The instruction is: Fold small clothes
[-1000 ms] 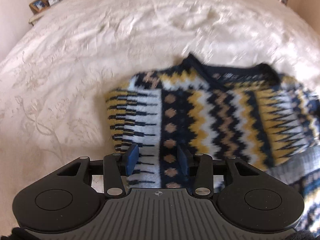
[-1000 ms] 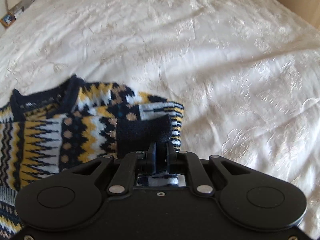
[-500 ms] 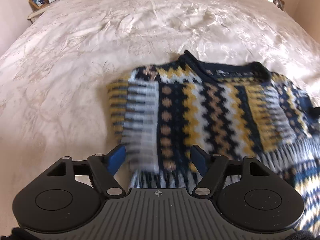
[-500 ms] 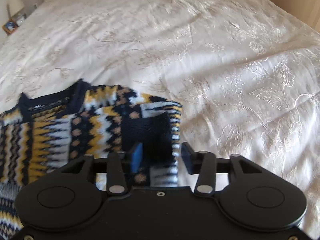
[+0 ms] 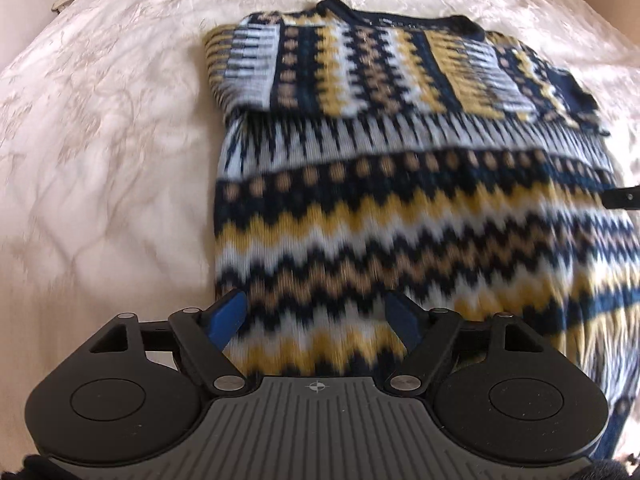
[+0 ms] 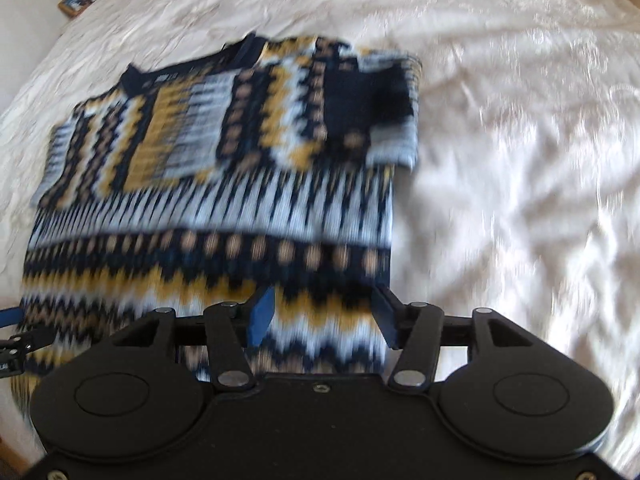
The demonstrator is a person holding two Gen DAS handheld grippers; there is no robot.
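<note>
Now we hover both claws, left claw (image 5: 316, 316) and right claw (image 6: 322, 318), opening and holding nothing, over the sweater (image 5: 400, 216) on the bed (image 5: 100, 140), probably lining up its lower corners.

No words, numbers or brand names can be read. The neck label (image 5: 387, 23) inside the sweater's (image 5: 420, 216) collar is too blurred. The left gripper's (image 5: 316, 316) grey ribbed housing bears only a small crosshair mark (image 5: 317, 387).
</note>
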